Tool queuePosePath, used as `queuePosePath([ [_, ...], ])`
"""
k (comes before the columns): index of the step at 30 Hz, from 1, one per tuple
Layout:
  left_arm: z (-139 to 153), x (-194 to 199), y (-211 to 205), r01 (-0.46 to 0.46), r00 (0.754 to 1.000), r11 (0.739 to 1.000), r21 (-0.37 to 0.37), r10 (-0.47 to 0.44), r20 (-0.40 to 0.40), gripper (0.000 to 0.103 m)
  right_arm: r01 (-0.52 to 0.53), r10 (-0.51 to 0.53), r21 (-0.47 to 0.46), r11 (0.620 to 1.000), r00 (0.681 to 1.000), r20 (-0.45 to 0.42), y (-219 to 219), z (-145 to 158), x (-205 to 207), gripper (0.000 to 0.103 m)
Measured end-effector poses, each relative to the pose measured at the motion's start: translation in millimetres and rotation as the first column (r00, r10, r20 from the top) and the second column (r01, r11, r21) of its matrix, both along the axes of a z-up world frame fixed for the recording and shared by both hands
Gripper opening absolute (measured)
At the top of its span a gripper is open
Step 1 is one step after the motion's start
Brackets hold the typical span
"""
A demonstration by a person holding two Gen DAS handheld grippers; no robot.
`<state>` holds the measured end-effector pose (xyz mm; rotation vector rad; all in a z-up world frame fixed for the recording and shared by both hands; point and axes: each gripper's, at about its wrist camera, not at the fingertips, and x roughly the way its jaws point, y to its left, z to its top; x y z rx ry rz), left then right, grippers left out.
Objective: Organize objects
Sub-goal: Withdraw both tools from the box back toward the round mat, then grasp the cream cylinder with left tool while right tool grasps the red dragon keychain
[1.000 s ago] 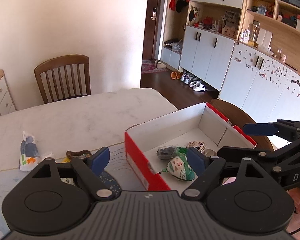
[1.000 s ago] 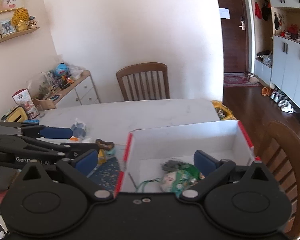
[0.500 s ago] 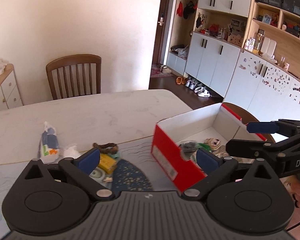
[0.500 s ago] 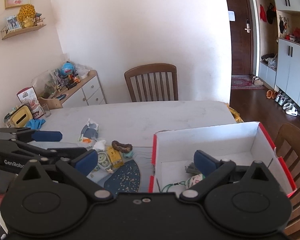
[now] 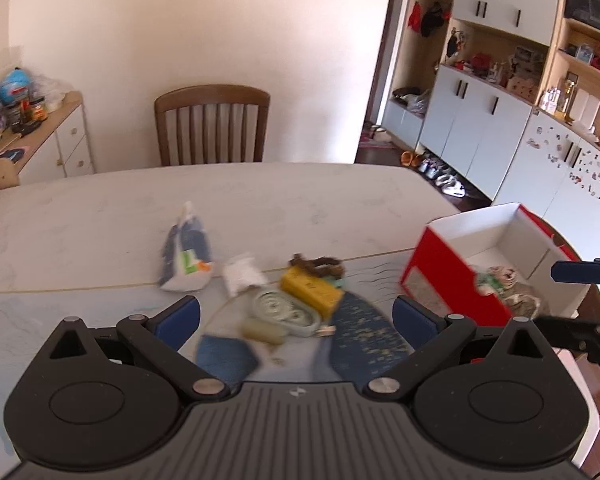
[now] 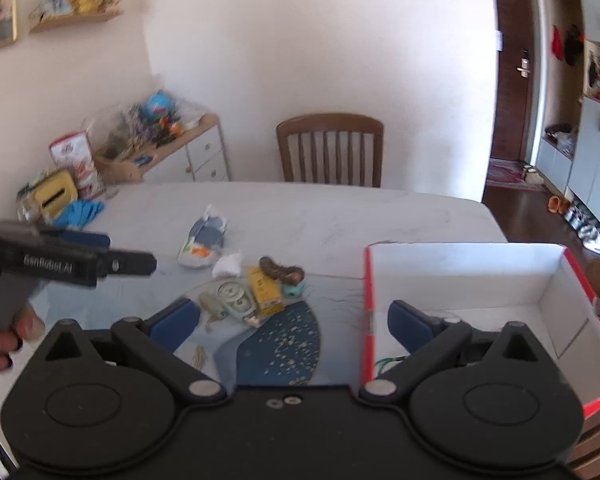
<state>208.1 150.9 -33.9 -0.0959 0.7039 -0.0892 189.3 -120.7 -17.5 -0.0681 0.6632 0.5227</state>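
Note:
A red shoe box (image 5: 448, 280) (image 6: 468, 276) with a white inside stands at the table's right end, with crumpled things (image 5: 500, 284) in it. A pile of small objects lies left of it: a yellow box (image 5: 310, 290) (image 6: 264, 290), a brown curled piece (image 5: 318, 266) (image 6: 280, 270), a grey-green round case (image 5: 280, 310) (image 6: 234, 296), a white wad (image 5: 242, 274) and a blue-white packet (image 5: 186, 256) (image 6: 204, 240). My left gripper (image 5: 296, 318) is open and empty above the pile. My right gripper (image 6: 294, 318) is open and empty over the box's left wall.
The objects lie on a marble table (image 5: 260, 200) with a blue patterned mat (image 6: 276, 344). A wooden chair (image 5: 212, 124) stands at the far side. A cluttered sideboard (image 6: 160, 148) is at the left. Cabinets (image 5: 480, 128) line the right wall.
Both grippers have pulled back and swung left, from over the box towards the pile. The box now sits at the right of both views. Both stay open.

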Motion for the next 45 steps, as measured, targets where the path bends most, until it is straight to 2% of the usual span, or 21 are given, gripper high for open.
queuePosePath([
  [6, -18, 5, 33, -0.043, 0.999, 0.998, -0.050, 0.041, -0.029, 0.103, -0.056, 0.055, -0.022, 0.998, 0.996, -0.069, 35, -17, 4, 0.102],
  [10, -32, 11, 37, -0.038, 0.998, 0.999, 0.002, 0.038, -0.046, 0.103, -0.111, 0.105, -0.036, 0.993, 0.987, -0.124, 56, -37, 5, 0.101],
  [17, -63, 26, 35, 0.027, 0.997, 0.999, 0.042, -0.024, -0.070, 0.103, -0.191, 0.172, -0.075, 0.979, 0.964, -0.201, 88, -68, 8, 0.097],
  [28, -110, 59, 17, 0.103, 0.990, 0.991, 0.085, -0.094, -0.105, 0.103, -0.266, 0.222, -0.185, 0.946, 0.948, -0.229, 122, -105, 15, 0.088],
  [40, -129, 78, 8, 0.120, 0.989, 0.982, 0.144, -0.106, -0.099, 0.102, -0.361, 0.292, -0.231, 0.904, 0.914, -0.283, 138, -130, 18, 0.070],
  [42, -132, 80, 5, 0.130, 0.988, 0.979, 0.159, -0.115, -0.101, 0.102, -0.372, 0.303, -0.234, 0.898, 0.910, -0.283, 140, -131, 17, 0.066],
  [45, -137, 85, 0, 0.160, 0.984, 0.967, 0.196, -0.141, -0.110, 0.102, -0.379, 0.308, -0.233, 0.895, 0.906, -0.289, 141, -133, 18, 0.064],
])
